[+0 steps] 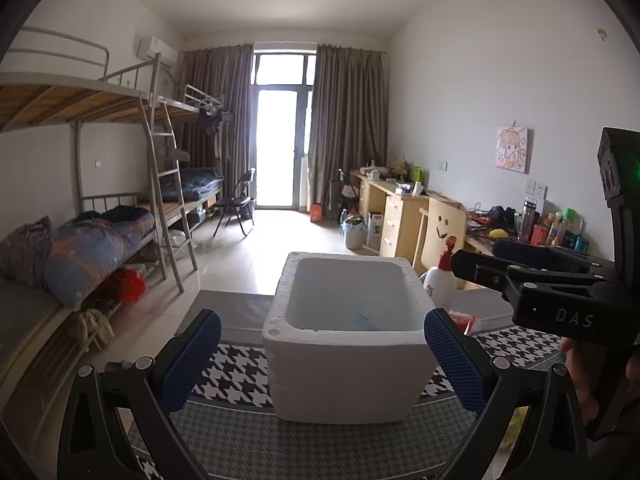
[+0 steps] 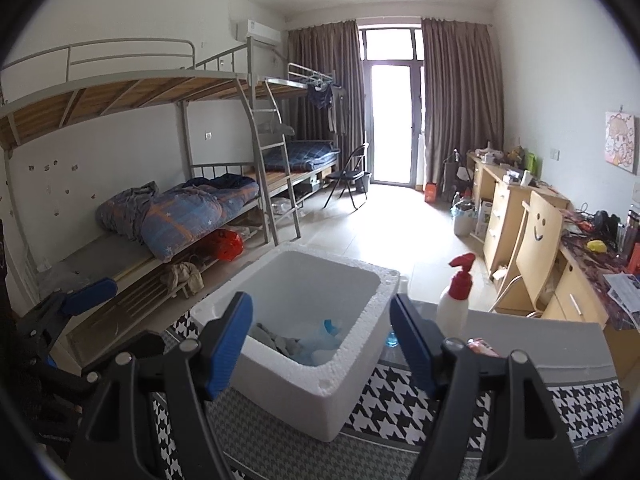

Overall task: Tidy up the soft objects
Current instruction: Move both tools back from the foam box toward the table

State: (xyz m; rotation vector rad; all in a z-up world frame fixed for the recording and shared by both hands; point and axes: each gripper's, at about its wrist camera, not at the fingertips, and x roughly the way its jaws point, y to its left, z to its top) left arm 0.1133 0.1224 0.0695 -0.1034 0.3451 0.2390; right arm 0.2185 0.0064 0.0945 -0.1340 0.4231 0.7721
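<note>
White foam makes up the big box (image 1: 348, 340) in the left wrist view. It sits on a cloth with black and white checks (image 1: 232, 372). The box is open at the top. Only a bit of light blue shows low inside it. The left gripper (image 1: 322, 356) has two blue pads, and they are wide apart. One pad (image 1: 192, 360) is to the left of the box and the other pad (image 1: 456, 360) is to the right. Neither pad presses on the box, and nothing is held between them. The right gripper (image 1: 520, 264) reaches in from the right side, above the table, and a person's hand (image 1: 576, 368) holds it from below. A white spray bottle (image 1: 440, 280) stands behind the box, near its right corner. A wooden chair with a smiley face (image 1: 440, 228) stands farther back. Bunk beds (image 1: 100, 208) line the left wall.

From the right wrist view you look down into the same box (image 2: 304, 344). Soft things (image 2: 300, 344) lie in its bottom, some grey and some light blue, all bunched up together. The right gripper (image 2: 320, 344) has its blue pads apart too, one on each side in the picture, and they hold nothing. The spray bottle (image 2: 456, 300) has a red top and stands to the right of the box. The left gripper (image 2: 76, 300) pokes in from the left edge. A blue blanket with stars (image 2: 180, 212) is piled on the lower bunk.
</note>
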